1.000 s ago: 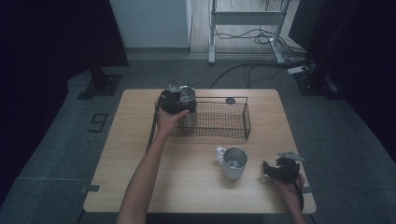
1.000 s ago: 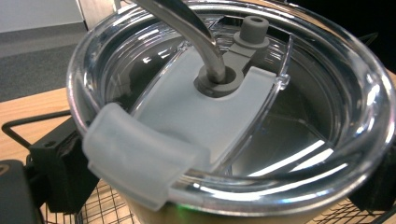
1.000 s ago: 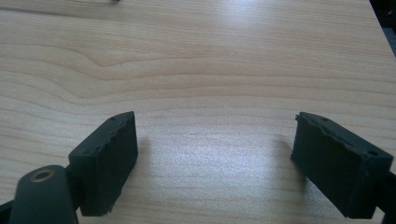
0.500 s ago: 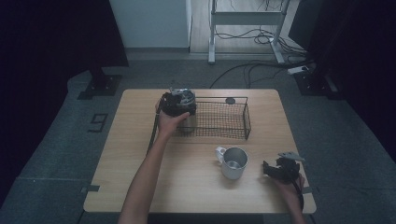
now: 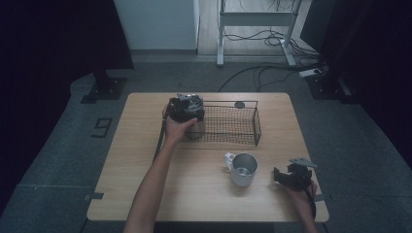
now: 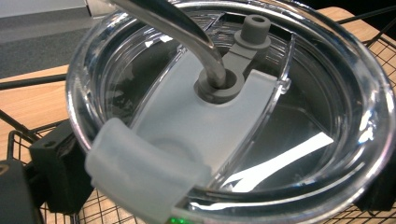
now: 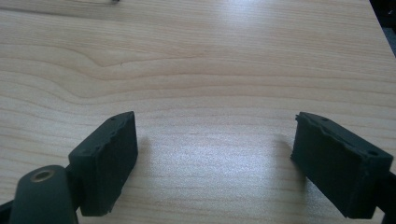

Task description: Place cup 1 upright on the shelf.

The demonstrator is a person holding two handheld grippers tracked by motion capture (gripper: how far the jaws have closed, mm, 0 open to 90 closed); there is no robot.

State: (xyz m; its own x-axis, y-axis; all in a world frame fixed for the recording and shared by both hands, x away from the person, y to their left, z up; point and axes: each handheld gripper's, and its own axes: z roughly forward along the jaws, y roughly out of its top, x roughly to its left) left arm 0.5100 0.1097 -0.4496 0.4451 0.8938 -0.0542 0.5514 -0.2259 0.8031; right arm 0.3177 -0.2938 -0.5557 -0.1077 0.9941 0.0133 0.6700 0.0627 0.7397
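Left gripper (image 5: 187, 108) first: its jaws are clamped on a clear-lidded tumbler (image 6: 233, 116), dark pads tight vs. the rim at both edges of the left gripper view. The lid (image 6: 196, 140) is on, w/ a metal straw (image 6: 187, 32) running through its grey grommet. From the high view, the tumbler (image 5: 190, 110) sits at the left end of the wire basket (image 5: 243, 138); whether it's resting on the mesh or just held above it, can't tell.

Right gripper (image 5: 291, 175): jaws apart w/ nothing between them, just bare wood grain in the gap in the right gripper view. It's parked near the bench's (image 5: 194, 194) right front corner.

Between the two hands, a steel mug (image 5: 241, 169) stands upright on the bench, just in front of the basket, handle pointing toward the basket. Untouched, well apart from the tumbler, near the right gripper.

Progress, as a judgement: the tumbler looks about to be placed in or taken from the basket, so that step is mid-way. The mug looks like the next item, and the free right hand is nearest to it. A small dark disc (image 5: 239, 104) lies behind the basket.
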